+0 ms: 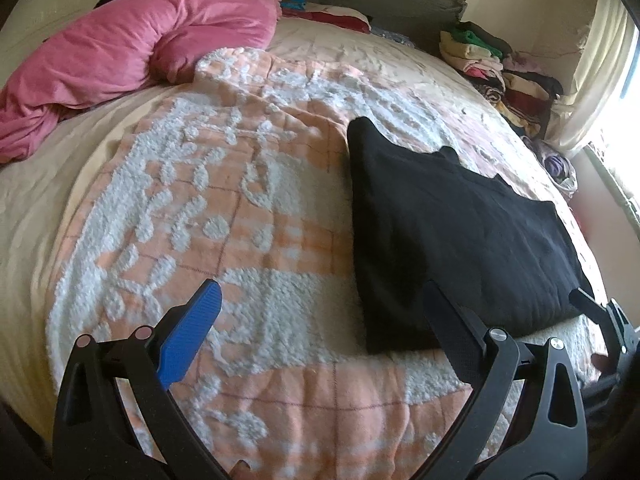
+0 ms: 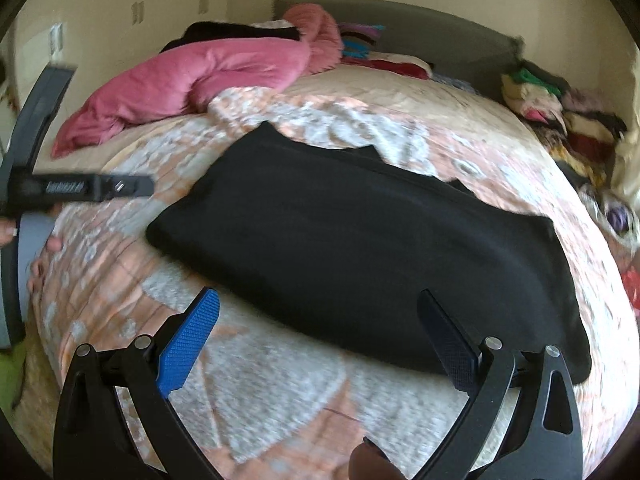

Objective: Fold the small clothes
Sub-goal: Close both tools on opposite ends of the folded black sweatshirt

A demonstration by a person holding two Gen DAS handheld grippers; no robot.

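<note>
Spread over the bed [image 1: 60,184], a peach-and-white blanket [image 1: 256,216] lies under both your tools. Your left tool [image 1: 324,304] and right tool [image 2: 320,308] gape wide, holding nothing. Your black garment [image 2: 360,248] lies flat just ahead; a pink duvet [image 1: 132,52] is bunched beyond.

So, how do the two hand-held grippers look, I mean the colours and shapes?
Both look alike. The left hand-held gripper and the right hand-held gripper each have two curved black arms with triangular cut-outs and silver round pins. Each finger carries a flat, ribbed blue pad. No cables or sleeves are visible.
</note>
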